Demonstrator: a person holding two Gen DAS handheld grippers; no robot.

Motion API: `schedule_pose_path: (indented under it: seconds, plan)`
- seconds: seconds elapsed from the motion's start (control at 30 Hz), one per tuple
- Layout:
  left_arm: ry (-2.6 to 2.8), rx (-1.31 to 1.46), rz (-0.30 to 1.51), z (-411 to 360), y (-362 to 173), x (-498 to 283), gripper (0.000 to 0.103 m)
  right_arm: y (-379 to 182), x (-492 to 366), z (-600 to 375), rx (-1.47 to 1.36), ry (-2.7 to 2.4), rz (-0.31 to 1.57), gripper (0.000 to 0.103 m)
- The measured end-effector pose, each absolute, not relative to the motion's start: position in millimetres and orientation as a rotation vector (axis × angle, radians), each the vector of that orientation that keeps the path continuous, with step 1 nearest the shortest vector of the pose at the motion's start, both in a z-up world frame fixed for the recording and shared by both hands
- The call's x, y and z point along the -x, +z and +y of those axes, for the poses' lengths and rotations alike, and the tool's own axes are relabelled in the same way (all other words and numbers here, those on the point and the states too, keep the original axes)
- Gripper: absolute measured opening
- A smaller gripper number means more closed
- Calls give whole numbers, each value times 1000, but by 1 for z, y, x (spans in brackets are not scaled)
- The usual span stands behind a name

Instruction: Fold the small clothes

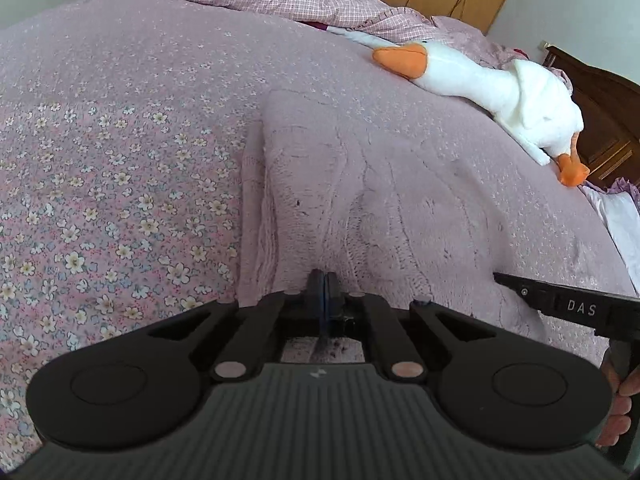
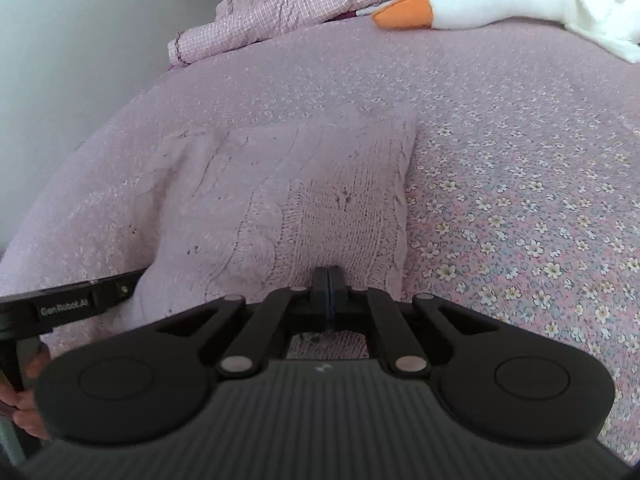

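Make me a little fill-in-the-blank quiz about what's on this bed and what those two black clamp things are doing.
1. Both the left gripper and the right gripper have their fingers pressed ____.
2. The knitted sweater they are at is pale ____.
3. The plush goose has an ____ beak.
4. The bedspread is printed with small ____.

Missing words: together; pink; orange; flowers

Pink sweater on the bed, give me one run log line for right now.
left gripper: shut on pink sweater near edge | right gripper: shut on same edge | sweater: flat on bedspread
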State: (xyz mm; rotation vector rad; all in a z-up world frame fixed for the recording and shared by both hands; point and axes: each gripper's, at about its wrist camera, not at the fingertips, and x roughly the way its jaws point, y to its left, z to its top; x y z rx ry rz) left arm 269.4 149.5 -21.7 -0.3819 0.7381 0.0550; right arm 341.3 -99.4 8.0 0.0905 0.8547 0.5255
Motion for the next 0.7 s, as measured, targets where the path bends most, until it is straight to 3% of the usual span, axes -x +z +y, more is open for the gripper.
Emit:
schedule_pose_path:
  seconds: [0.13,0.2,0.23,0.27,0.3,0.33,0.37,0.4,0.6,0.7]
  plan:
    - [37,381,746,151,-5,-271,5,10,-332,-118,-192,550,788,1]
    - [14,399,755,157,7,-263,13,14,-328,-133,-263,564,777,3]
    - [-1,409,742,161,13,-257,18,16,-326,-142,-305,568,782,12]
    - [-20,430,713,166,17,-250,32,18,-325,-148,-336,564,784,37]
    - [-22,451,683,171,19,-245,49,19,-323,-156,-371,550,781,52]
    - [-14,464,660,174,20,-240,60,19,-321,-162,-405,541,771,81]
    - [11,453,667,176,19,-239,87,18,-319,-166,-426,535,764,90]
    - [36,429,687,178,17,-240,101,16,-318,-170,-447,533,766,89]
    - [77,535,813,203,-11,-247,103,-5,-317,-165,-512,595,915,88]
    - [52,588,775,211,-17,-240,103,-16,-313,-159,-531,620,979,88]
